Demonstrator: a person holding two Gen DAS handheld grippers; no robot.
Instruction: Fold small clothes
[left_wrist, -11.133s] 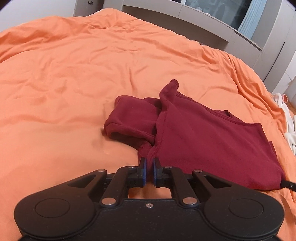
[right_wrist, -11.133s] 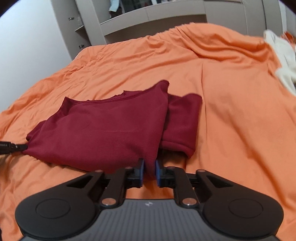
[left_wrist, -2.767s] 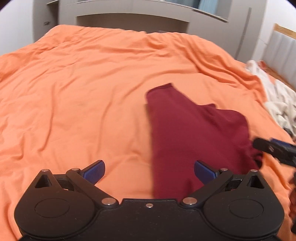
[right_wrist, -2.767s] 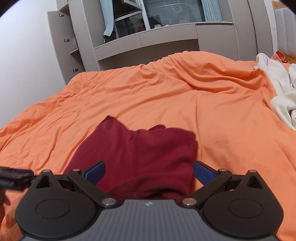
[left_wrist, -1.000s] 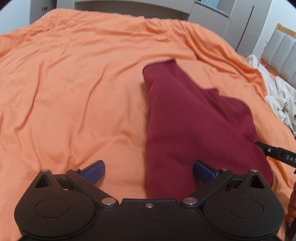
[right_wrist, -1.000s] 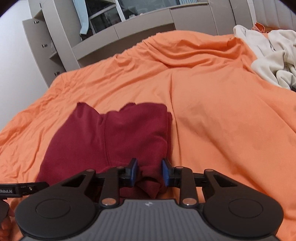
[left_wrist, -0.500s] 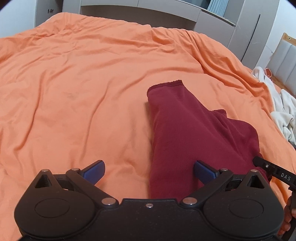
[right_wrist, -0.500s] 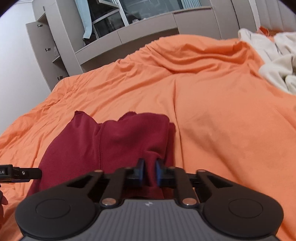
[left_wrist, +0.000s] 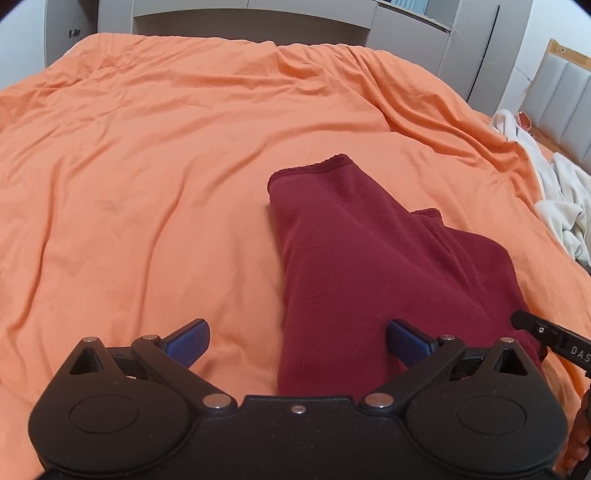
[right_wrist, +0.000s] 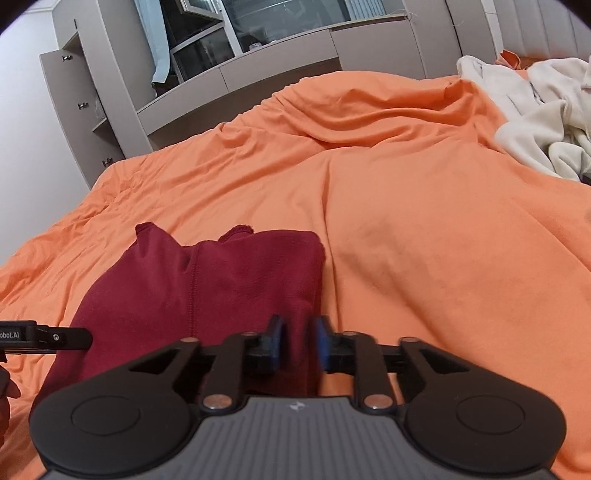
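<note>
A dark red garment (left_wrist: 376, 273) lies folded lengthwise on the orange bed cover (left_wrist: 147, 166). It also shows in the right wrist view (right_wrist: 207, 291). My left gripper (left_wrist: 297, 338) is open wide above the garment's near end, holding nothing. My right gripper (right_wrist: 298, 345) has its blue pads a small gap apart around the garment's near right edge, and the pads are motion-blurred. Each gripper's finger shows at the edge of the other view.
A pile of cream-white clothes (right_wrist: 539, 110) lies at the right side of the bed, also in the left wrist view (left_wrist: 557, 199). Grey cabinets and shelves (right_wrist: 236, 66) stand beyond the bed's far edge.
My right gripper closed on the garment's near edge half a second ago and its pads have now parted a little. My left gripper stayed open and drew back slightly.
</note>
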